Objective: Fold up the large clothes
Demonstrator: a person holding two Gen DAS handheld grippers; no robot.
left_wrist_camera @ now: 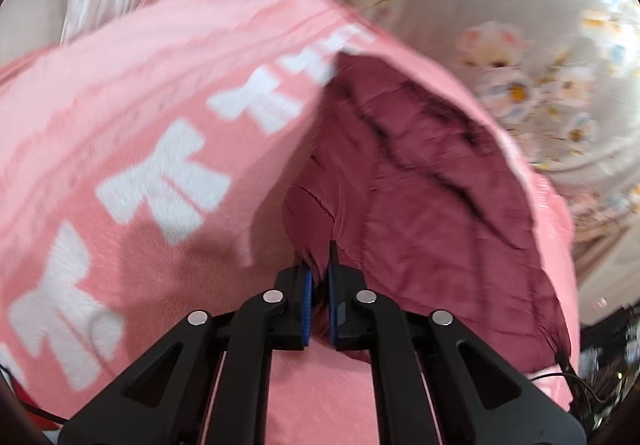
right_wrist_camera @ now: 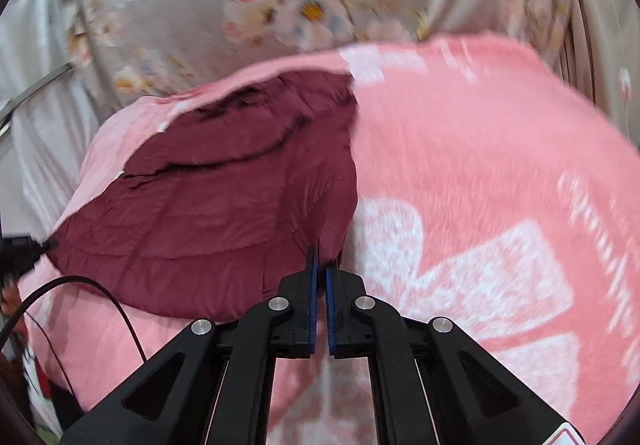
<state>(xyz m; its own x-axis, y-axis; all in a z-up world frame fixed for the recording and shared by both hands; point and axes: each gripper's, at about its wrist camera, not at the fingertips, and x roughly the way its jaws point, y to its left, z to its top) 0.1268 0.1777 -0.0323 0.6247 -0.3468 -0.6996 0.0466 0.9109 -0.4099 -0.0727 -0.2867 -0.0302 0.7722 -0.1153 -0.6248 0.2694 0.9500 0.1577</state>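
Between the blue-padded fingers of the left gripper (left_wrist_camera: 320,265), a pinch of dark maroon garment (left_wrist_camera: 420,185) is clamped, the jaws drawn narrow on the cloth's near edge. The right gripper (right_wrist_camera: 322,265) likewise stands nearly closed; the maroon cloth's near right corner (right_wrist_camera: 336,245) appears to run into its gap, though blur leaves that grip less certain. Holding two points of the near hem probably serves to carry that edge over for a fold.

Outward from the grippers, the garment lies spread on a pink fleecy blanket with white block figures (left_wrist_camera: 160,181), which pads the work surface and rises in a loose flap over the garment's left side in the left wrist view. That flap crowds the fold path on that side.

The garment's far edge curves just short of the blanket's far border, so open room remains ahead. Beyond hangs a beige floral curtain (right_wrist_camera: 312,9). A black cable (right_wrist_camera: 120,309) crosses the blanket at near left, a likely snag.
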